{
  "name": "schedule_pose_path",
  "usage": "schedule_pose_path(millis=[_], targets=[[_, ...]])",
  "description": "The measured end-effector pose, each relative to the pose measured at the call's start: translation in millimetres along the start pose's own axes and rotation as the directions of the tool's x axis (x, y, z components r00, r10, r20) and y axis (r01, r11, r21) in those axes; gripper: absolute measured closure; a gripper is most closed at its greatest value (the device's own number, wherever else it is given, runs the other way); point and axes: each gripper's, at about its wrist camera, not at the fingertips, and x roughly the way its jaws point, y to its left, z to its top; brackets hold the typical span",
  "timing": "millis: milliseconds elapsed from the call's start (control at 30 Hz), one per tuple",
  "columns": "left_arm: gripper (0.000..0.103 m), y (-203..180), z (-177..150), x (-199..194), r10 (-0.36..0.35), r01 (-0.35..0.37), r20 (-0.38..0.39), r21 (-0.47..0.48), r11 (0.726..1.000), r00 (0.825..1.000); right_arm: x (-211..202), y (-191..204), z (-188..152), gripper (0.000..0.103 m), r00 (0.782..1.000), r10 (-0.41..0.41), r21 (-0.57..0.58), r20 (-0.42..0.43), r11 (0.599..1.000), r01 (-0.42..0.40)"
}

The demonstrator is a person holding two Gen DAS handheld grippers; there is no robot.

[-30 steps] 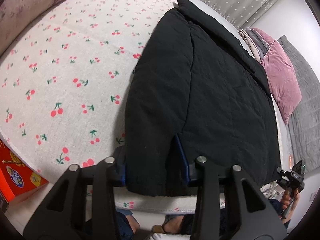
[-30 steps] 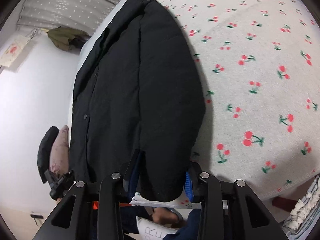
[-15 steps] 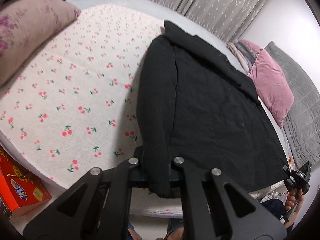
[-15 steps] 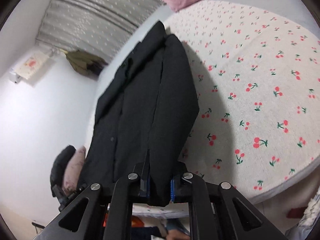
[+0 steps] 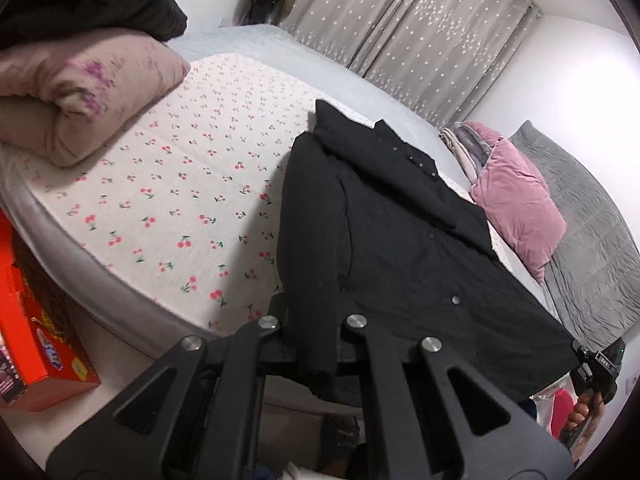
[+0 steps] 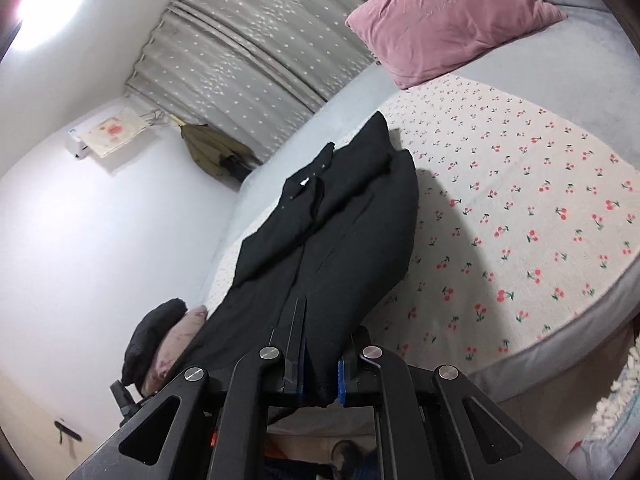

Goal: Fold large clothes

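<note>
Gripping the near hem of the black coat (image 5: 400, 248), the left gripper (image 5: 314, 344) has its jaws pressed tight on one lower corner of the fabric, while the right gripper (image 6: 316, 364) pinches the other corner the same way, its blue pads (image 6: 341, 376) squeezing the cloth. The coat stretches away from both grippers across the cherry-print sheet (image 5: 180, 184) on the bed, with its near edge raised off the mattress and its collar end lying at the far side toward the grey curtains (image 5: 400, 28). A pink pillow (image 5: 516, 200) sits to the coat's right, and a floral pillow (image 5: 80, 88) lies far left.
</note>
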Motion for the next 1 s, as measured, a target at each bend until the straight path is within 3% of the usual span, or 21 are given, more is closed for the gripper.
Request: schedule_pose_path(millis=[167, 333, 400, 700, 1000], targets=[[0.096, -13, -1, -48, -0.051, 0.051, 0.035, 0.001, 0.999, 0.998, -42, 9, -10, 0.093, 0.996, 0.062, -0.023, 0.061, 0.998, -0.061], [0.096, -33, 7, -104, -0.109, 0.106, 0.134, 0.027, 0.994, 0.985, -87, 36, -8, 0.093, 0.980, 0.126, -0.093, 0.152, 0.989, -0.113], [0.096, -40, 12, -110, -0.112, 0.107, 0.157, 0.043, 0.993, 0.981, -96, 40, -3, 0.093, 0.974, 0.141, -0.109, 0.178, 0.986, -0.123], [0.096, -25, 24, -39, -0.012, 0.014, 0.031, -0.044, 0.999, 0.999, -36, 18, 25, 0.093, 0.982, 0.167, -0.001, 0.091, 0.986, -0.167], [0.096, -24, 58, 11, 0.045, -0.045, -0.006, -0.083, 0.996, 0.999, 38, -30, 61, 0.092, 0.989, 0.129, 0.172, 0.073, 0.975, -0.140]])
